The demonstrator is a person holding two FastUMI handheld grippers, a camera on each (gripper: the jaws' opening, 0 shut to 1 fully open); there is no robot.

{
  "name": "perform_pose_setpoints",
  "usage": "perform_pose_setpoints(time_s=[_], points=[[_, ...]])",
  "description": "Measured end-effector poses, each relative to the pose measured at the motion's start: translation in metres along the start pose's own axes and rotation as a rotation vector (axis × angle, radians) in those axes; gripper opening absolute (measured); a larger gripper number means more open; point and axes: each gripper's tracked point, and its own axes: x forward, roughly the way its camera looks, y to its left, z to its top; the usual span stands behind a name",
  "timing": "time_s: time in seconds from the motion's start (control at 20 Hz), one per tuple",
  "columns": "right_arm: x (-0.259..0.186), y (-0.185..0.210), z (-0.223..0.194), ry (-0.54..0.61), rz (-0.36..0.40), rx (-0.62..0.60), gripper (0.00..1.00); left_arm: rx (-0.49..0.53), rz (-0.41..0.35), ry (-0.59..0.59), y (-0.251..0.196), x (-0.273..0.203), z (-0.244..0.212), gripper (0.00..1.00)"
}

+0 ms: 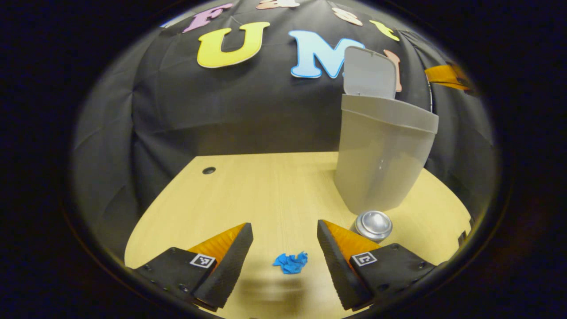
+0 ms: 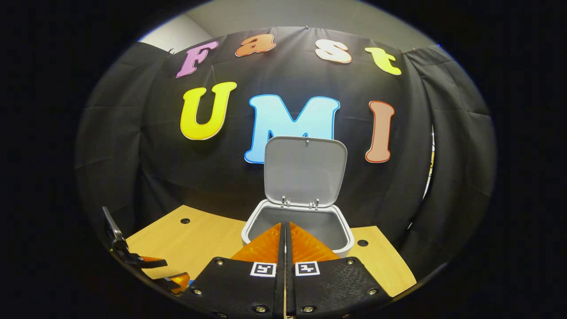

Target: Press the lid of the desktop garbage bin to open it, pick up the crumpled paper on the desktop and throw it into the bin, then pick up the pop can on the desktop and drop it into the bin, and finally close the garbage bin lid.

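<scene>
Paper first: we saw the crumpled paper (image 1: 290, 262) on the desk (image 1: 274, 195), lying between the spread fingers of the left gripper (image 1: 285, 237), which was wide open and touching nothing. Just past its right-hand finger stood the pop can (image 1: 374, 225), close against the foot of the bin (image 1: 381, 155). Farther back the lid (image 1: 370, 73) stood upright, so the bin was open. In the right gripper view the right gripper (image 2: 285, 230) was fully closed on nothing, poised before the bin mouth; the dark shape low at that view's left was probably the left gripper, though it was too edge-warped to be sure. We judged the risk to be that finger clipping the can on closing, or the light paper skidding away.
</scene>
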Motion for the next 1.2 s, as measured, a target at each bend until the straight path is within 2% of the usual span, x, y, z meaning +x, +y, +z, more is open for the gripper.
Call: perform_pose_setpoints(time_s=[0.45,1.1,1.2], points=[[0.0,-0.016,-0.013,0.045,-0.036,-0.014,0.02,0.013,-0.034,0.141,-0.016,0.023,-0.063,0.96],[0.003,-0.036,-0.029,0.103,-0.091,-0.012,0.02,-0.002,0.011,0.232,-0.003,0.054,-0.098,0.96],[0.004,-0.036,-0.032,0.111,-0.093,-0.012,0.02,0.01,0.035,0.235,0.003,0.055,-0.098,0.77]])
